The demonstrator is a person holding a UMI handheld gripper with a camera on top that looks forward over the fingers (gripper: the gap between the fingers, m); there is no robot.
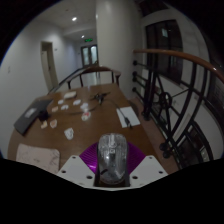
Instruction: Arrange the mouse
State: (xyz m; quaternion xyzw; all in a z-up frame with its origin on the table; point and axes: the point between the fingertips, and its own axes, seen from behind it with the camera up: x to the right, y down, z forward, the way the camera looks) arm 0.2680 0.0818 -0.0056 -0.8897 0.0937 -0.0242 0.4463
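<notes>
Gripper view: gripper (111, 172) closed on a translucent grey mouse (111, 156) above the wooden table (100, 128)

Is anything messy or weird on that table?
Nothing looks spilled or broken. The gripper is shut on the mouse, lifted over the near end of the wooden table. Papers and small items lie scattered on it, too small to tell apart.
</notes>
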